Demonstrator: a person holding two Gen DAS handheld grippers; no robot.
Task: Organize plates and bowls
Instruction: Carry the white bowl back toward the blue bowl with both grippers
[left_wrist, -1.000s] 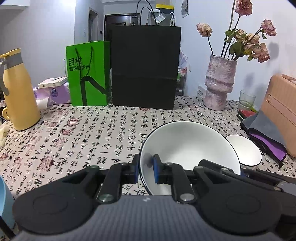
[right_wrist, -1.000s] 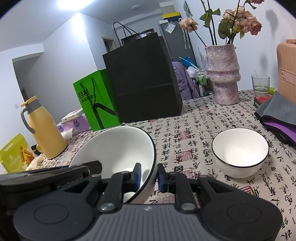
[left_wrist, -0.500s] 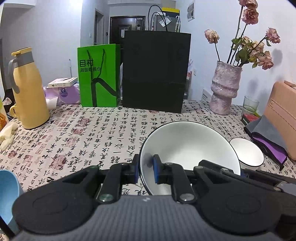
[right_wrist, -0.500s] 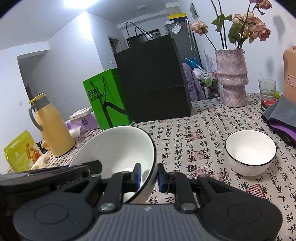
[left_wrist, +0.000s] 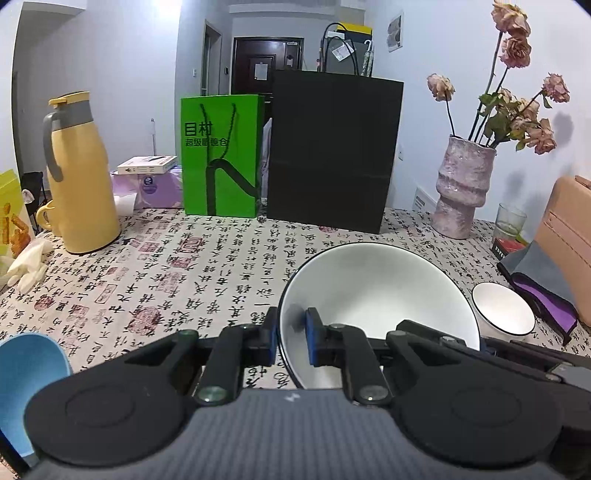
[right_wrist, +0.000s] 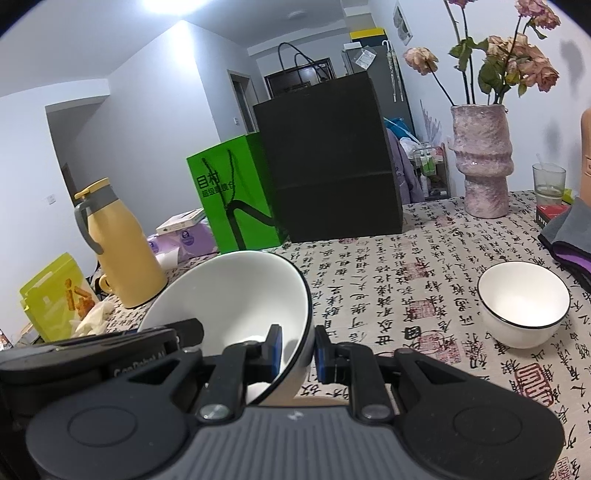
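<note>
Large white bowl (left_wrist: 373, 291) held tilted above the patterned tablecloth (left_wrist: 166, 273). Left gripper (left_wrist: 291, 336) pinches its left rim; right gripper (right_wrist: 297, 347) pinches the opposite rim. Small white bowl (right_wrist: 522, 306) sits on the cloth at 3 o'clock of the large one, apart from it.

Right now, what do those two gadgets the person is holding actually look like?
Both look alike. The left gripper and the right gripper each have two black jointed fingers tipped with blue pads, silver screws at the joints, and round black discs either side of a grey ribbed body with a small white logo. Part of some white lettering shows on the left one's side. No hands, sleeves or cables are in view.
</note>
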